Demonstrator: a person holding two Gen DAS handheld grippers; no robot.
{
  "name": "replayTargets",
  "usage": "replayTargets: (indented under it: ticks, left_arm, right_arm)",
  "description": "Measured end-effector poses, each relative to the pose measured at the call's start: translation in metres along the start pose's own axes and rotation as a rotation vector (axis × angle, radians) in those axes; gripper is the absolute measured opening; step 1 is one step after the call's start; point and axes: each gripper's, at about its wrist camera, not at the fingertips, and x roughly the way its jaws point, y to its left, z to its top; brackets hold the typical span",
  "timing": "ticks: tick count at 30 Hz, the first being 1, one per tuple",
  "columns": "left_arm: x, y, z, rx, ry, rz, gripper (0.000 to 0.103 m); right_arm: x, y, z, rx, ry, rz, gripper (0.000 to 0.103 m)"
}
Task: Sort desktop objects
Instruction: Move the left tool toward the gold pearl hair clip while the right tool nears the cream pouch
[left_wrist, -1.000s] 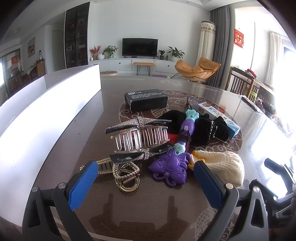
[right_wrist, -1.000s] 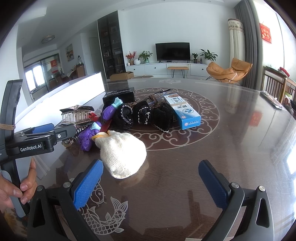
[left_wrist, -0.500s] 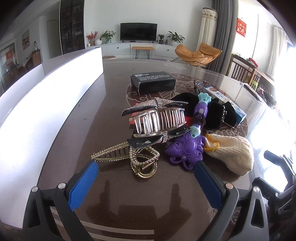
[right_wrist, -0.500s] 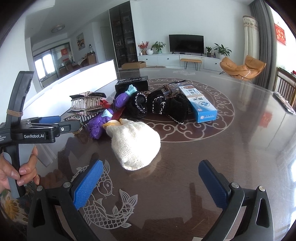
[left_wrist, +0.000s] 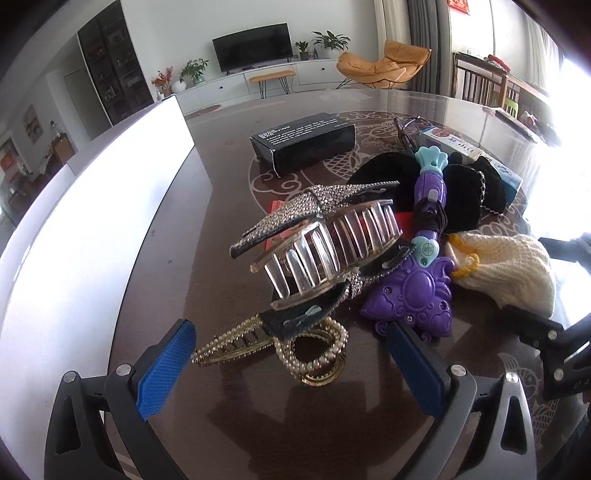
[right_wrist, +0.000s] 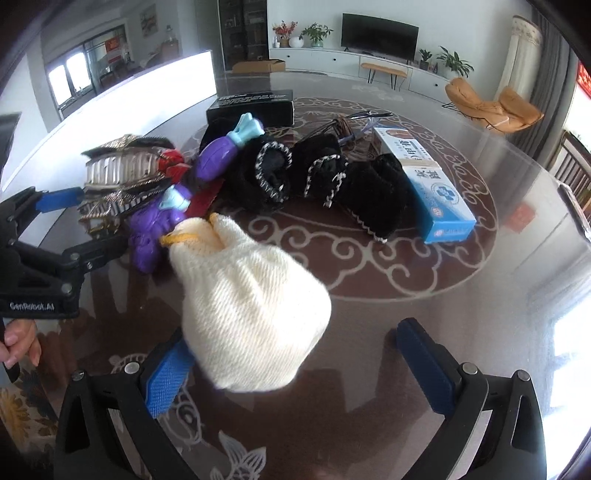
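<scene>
Cream knitted pouch (right_wrist: 251, 317) lies on the dark table (right_wrist: 424, 332) at the near edge of the heap, its yellow drawstring end touching the purple toy (right_wrist: 173, 206); beyond it sit black pouches (right_wrist: 314, 177), a blue box (right_wrist: 432, 188), a black box (right_wrist: 251, 105), a clear hair claw (left_wrist: 325, 243) and a pearl clip (left_wrist: 295, 339). Everything is bunched together and no sorted groups show, so the sorting looks barely begun, with nearly all of it left to do. The right gripper (right_wrist: 291, 373) is low over the table, spread wide with nothing in it, the pouch's rounded end between its jaws. The left gripper (left_wrist: 295, 369) is likewise spread and empty, angled down at the pearl clip, its handle held in a hand (right_wrist: 18, 339) at the table's edge.
</scene>
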Motion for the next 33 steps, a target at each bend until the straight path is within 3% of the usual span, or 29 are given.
replayTargets:
  ticks: [6, 14, 33]
  left_arm:
    - [0.007, 0.0, 0.003, -0.026, -0.038, -0.011, 0.103]
    - [0.016, 0.02, -0.003, -0.139, 0.028, -0.081, 0.103]
    - [0.017, 0.021, -0.002, -0.144, 0.026, -0.078, 0.103]
  right_arm:
    - [0.016, -0.016, 0.028, 0.065, -0.027, -0.043, 0.103]
    - [0.015, -0.013, 0.028, 0.068, -0.027, -0.048, 0.103]
    - [0.014, -0.013, 0.027, 0.068, -0.028, -0.048, 0.103]
